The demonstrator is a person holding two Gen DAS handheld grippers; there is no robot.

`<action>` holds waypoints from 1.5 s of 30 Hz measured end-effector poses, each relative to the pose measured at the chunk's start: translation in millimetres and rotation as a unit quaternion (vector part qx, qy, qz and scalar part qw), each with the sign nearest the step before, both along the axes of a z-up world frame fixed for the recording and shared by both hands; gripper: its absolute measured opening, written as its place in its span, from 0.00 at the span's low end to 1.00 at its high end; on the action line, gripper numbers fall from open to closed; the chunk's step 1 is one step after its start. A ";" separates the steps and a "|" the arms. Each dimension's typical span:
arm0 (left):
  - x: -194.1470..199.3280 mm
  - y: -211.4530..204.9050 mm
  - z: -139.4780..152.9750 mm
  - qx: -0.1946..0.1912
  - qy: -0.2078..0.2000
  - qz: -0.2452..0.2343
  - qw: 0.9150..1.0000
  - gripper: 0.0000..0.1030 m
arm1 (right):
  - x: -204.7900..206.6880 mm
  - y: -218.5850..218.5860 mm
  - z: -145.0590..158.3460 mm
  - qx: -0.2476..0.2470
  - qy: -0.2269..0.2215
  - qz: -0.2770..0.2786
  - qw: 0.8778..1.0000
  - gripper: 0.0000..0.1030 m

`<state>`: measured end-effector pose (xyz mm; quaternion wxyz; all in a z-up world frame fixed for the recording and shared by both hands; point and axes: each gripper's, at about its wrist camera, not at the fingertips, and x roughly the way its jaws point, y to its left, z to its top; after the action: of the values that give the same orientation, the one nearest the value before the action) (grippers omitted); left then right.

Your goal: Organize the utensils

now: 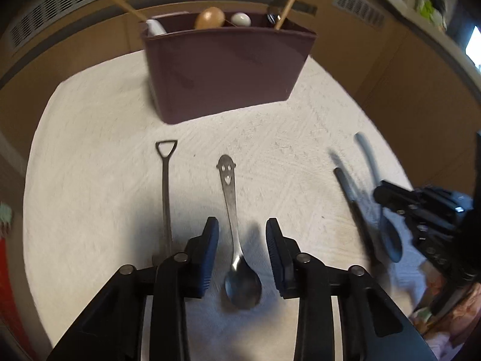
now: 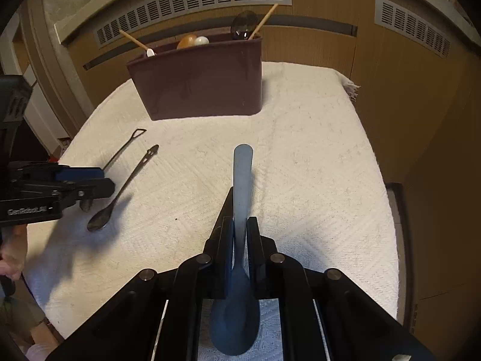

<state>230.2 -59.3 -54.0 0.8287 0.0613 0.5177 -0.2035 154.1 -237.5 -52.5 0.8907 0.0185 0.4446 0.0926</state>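
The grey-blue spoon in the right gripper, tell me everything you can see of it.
The matte grey-blue plastic-looking spoon has a flat, round-ended handle pointing toward the maroon utensil box and a darker oval bowl nearest the camera. The right gripper is shut on its neck, pads pressing both sides. Whether it has left the white cloth is unclear.

White textured cloth point(image 2: 315, 156) lies open mid-frame and right; tall maroon plastic bin point(image 2: 198, 81) blocks top centre.
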 end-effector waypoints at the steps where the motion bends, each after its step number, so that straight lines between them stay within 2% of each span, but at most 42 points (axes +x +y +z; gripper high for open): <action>1: 7.2 -3.5 -3.2 0.013 0.006 0.002 1.000 0.27 | -0.3 -1.4 2.5 0.004 -0.003 0.000 1.000 0.08; 5: 34.7 -15.0 -18.0 0.034 0.043 0.000 0.999 0.24 | -3.2 -6.7 7.2 0.014 -0.009 -0.001 1.000 0.08; 7: 40.5 -22.4 -17.5 0.045 0.034 -0.012 0.998 0.20 | -4.5 -8.3 7.5 0.011 -0.014 -0.004 1.000 0.08; 8: 41.7 -24.4 -17.4 0.045 0.032 -0.017 0.998 0.11 | -4.8 -8.7 7.5 0.008 -0.017 -0.005 1.000 0.08; 11: 38.7 -20.6 -16.8 0.029 0.022 -0.009 0.999 0.10 | -5.3 -9.3 7.6 0.002 -0.027 -0.010 1.000 0.08; 13: 26.4 -10.8 -11.8 0.009 0.000 0.004 1.000 0.10 | -6.2 -9.8 9.4 0.003 -0.033 -0.011 0.999 0.08; 16: 0.8 13.7 2.6 -0.047 -0.035 0.038 0.998 0.10 | -12.2 -11.2 16.2 0.019 -0.050 -0.009 0.999 0.08; 18: -20.4 30.6 17.0 -0.089 -0.067 0.067 0.992 0.10 | -16.4 -10.5 21.5 0.026 -0.061 -0.008 0.998 0.08; 20: -39.4 41.3 32.3 -0.113 -0.103 0.082 0.985 0.10 | -20.2 -9.2 27.6 0.033 -0.071 -0.007 0.997 0.08; 23: -56.6 54.6 52.6 -0.140 -0.136 0.093 0.976 0.04 | -22.4 -4.7 34.8 0.034 -0.081 -0.002 0.996 0.08; 25: -58.6 54.6 62.2 -0.147 -0.146 0.093 0.974 0.04 | -23.4 -0.4 38.4 0.025 -0.090 -0.001 0.996 0.08; 29: -57.6 56.1 68.7 -0.143 -0.153 0.092 0.974 0.04 | -23.6 2.8 42.2 0.020 -0.091 0.003 0.996 0.08; 35: -46.6 61.5 34.2 -0.105 -0.082 0.111 0.985 0.07 | -21.9 0.6 37.6 0.008 -0.074 0.000 0.997 0.08; 37: -54.8 56.9 21.5 -0.107 -0.066 0.098 0.987 0.11 | -21.9 -1.1 36.6 0.008 -0.071 -0.003 0.997 0.08; 39: -68.6 48.2 11.2 -0.101 -0.069 0.077 0.989 0.28 | -21.2 -2.3 33.7 0.012 -0.064 -0.004 0.998 0.08; 41: -84.0 39.5 1.9 -0.077 -0.093 0.071 0.990 0.37 | -21.4 -2.8 29.4 0.015 -0.057 -0.005 0.998 0.08; 43: -89.4 29.6 -8.5 -0.044 -0.102 0.079 0.991 0.39 | -20.3 -3.8 25.3 0.019 -0.050 -0.006 0.999 0.08; 45: -86.5 24.1 -16.6 -0.029 -0.096 0.087 0.991 0.39 | -18.8 -4.8 22.1 0.025 -0.043 -0.010 0.999 0.08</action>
<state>143.7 -35.2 -70.6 0.8905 0.0111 0.4333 -0.1385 135.3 -242.3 -30.4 0.9093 0.0413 0.4030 0.0955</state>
